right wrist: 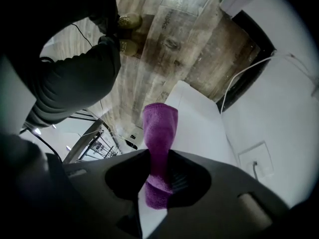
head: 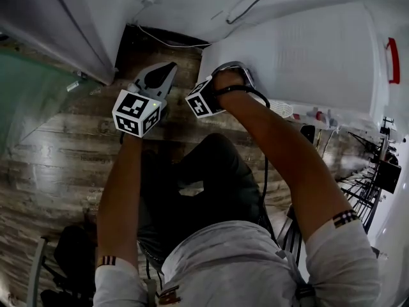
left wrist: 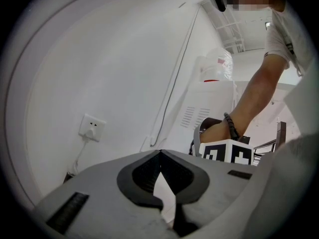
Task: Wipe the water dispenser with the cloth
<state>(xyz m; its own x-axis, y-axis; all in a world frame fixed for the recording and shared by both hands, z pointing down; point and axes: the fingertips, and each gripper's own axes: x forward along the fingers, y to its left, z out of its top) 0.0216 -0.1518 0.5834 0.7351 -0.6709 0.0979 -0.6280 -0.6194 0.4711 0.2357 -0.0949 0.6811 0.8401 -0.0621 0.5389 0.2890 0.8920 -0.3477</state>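
1. At the far left, a white wall socket (left wrist: 92, 127) sits low on the white wall, above the brown wood-plank floor (head: 57, 158).
2. The left gripper (left wrist: 160, 156) is over the floor, just left of the dispenser. Its jaws are pressed together with nothing between them.
3. The right gripper (right wrist: 158, 171) pinches a purple terry cloth (right wrist: 159, 128).
4. The cloth sticks out past the jaw tips at the left edge of the white box-shaped water dispenser (head: 319, 62). Whether it touches the dispenser is unclear.

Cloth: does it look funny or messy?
A bit. The purple cloth is bunched into a narrow roll, pinched in the right gripper, not spread flat for wiping. No spill or damage shows.
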